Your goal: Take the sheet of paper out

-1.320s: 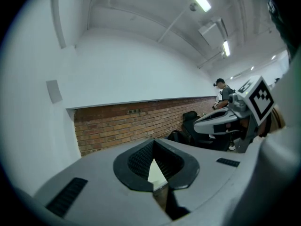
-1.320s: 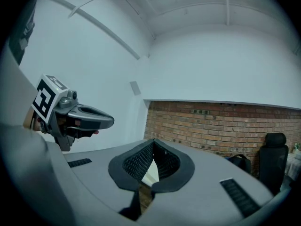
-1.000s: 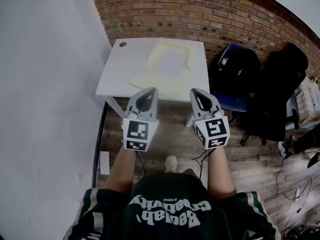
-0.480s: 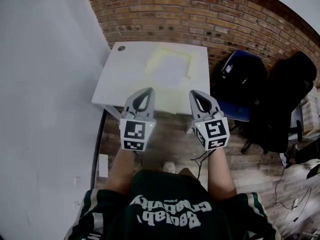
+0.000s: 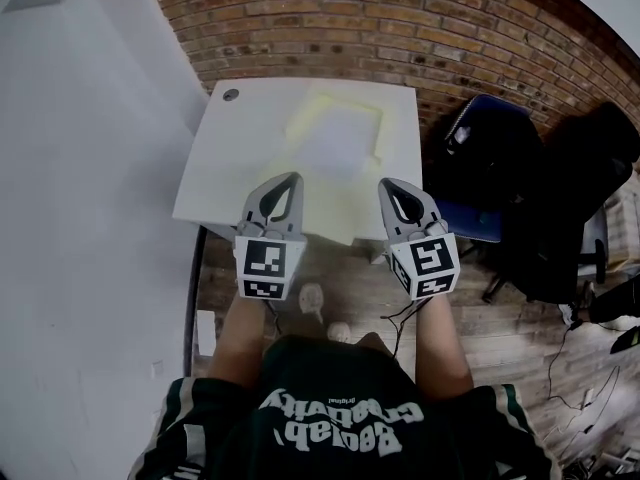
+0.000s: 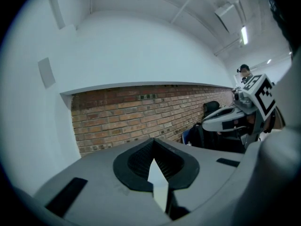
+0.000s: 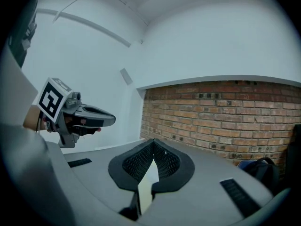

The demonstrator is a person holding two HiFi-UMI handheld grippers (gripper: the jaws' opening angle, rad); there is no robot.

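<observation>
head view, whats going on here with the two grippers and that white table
A person holds a gripper in each hand. The left gripper and right gripper are both shut and empty, side by side over the near edge of the white table. A pale yellow folder with a sheet of paper lies there, not yet touched.

The near edge of the counter (image 5: 215, 168) is partly hidden behind the left tongs (image 5: 288, 178) and right tongs (image 5: 390, 184). The sheet (image 5: 335, 138) is washed out, its edges unclear. A round thing (image 5: 231, 94) at the far corner is too small to tell.
</observation>
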